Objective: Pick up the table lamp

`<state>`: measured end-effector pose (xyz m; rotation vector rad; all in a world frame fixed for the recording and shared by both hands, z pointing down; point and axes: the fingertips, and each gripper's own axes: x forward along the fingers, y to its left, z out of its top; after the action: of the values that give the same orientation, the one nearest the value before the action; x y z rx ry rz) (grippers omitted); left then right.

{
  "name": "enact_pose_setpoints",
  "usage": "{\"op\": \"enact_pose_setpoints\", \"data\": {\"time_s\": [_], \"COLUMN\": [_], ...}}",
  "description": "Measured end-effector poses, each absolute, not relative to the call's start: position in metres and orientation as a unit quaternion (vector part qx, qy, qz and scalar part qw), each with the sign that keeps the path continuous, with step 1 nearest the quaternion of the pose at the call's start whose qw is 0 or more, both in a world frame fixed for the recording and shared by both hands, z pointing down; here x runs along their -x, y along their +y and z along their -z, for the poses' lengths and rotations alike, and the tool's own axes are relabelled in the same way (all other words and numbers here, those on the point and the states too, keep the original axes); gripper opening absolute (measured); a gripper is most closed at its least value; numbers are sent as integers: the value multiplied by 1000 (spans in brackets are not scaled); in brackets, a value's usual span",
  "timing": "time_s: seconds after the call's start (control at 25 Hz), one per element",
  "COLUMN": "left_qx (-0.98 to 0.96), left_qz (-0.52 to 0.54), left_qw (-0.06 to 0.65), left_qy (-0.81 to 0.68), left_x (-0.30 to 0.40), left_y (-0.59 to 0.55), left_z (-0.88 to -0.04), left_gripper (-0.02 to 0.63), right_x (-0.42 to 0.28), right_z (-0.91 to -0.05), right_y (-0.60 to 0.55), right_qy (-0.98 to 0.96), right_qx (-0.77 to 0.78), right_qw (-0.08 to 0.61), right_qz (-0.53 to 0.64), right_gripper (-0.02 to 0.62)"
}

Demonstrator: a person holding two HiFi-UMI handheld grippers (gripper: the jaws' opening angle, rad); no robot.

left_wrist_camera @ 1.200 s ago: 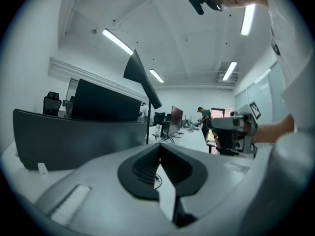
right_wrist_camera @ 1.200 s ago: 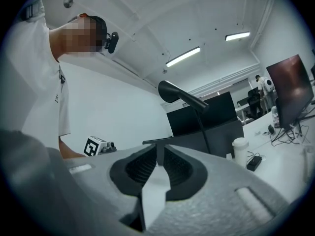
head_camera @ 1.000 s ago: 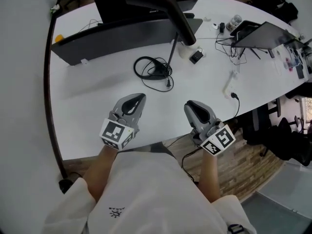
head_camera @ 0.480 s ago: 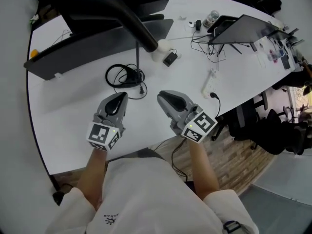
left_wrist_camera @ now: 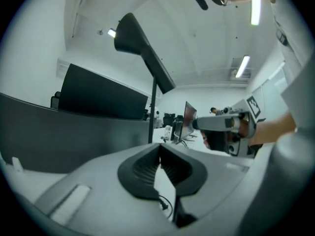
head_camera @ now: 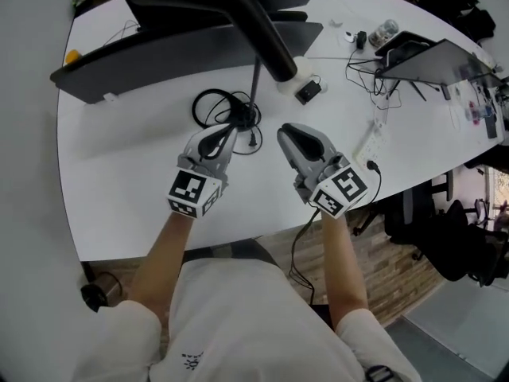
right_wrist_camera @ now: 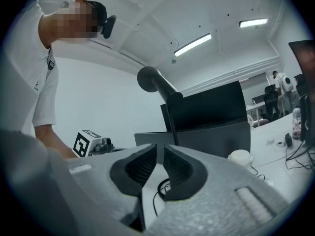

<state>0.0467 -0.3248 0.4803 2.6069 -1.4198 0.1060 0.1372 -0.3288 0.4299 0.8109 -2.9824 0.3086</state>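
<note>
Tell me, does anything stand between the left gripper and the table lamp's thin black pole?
Nothing upright does. Only a coiled black cable lies flat on the white table by the lamp's foot, ahead of the left gripper; the thin black pole above is clear.

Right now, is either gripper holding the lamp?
No, the left gripper and right gripper are both empty, short of the lamp standing on the table.

the left grey two-jaw gripper (head_camera: 227,132) and the right grey two-jaw gripper (head_camera: 288,130) have been carried forward from the near edge of the white table (head_camera: 119,173). they are now brought beside the coiled black cable (head_camera: 216,102) below the thin-stemmed black table lamp (head_camera: 255,82), the left tip at the coil's edge.
</note>
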Motion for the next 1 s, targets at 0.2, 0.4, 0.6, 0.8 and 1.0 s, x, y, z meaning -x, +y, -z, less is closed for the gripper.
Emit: {"op": "enact_pose_setpoints", "data": {"time_s": [0.2,0.4,0.6,0.8,1.0], "left_qx": [-875,-877,-880,-888,-895], "left_qz": [-56,-60,-67,-83,-88], "left_qw": [87,94,94,96,91], "left_qy": [-472,-468,-461,-443,-428], "left_x": [-50,-55,-62,-72,-79], "left_y": [-346,-368,-385,-398,-406], "left_z": [-501,-521,-538,-558,-576], "left_gripper": [18,48,97,120,135], "right_x": [-133,-127,-117,-103,-88], "right_z": [-432,-436,-450,-446,-440], "right_y": [-354,-372,-382,-390,-398], "right_qy": [-961,-963,-959,-960,-963], "right_qx": [-262,-260,-274,-273,-266], "right_qw": [17,19,20,13,3], "right_qz": [-85,-72,-65,-51,-33], "right_gripper": [46,49,115,121,124]}}
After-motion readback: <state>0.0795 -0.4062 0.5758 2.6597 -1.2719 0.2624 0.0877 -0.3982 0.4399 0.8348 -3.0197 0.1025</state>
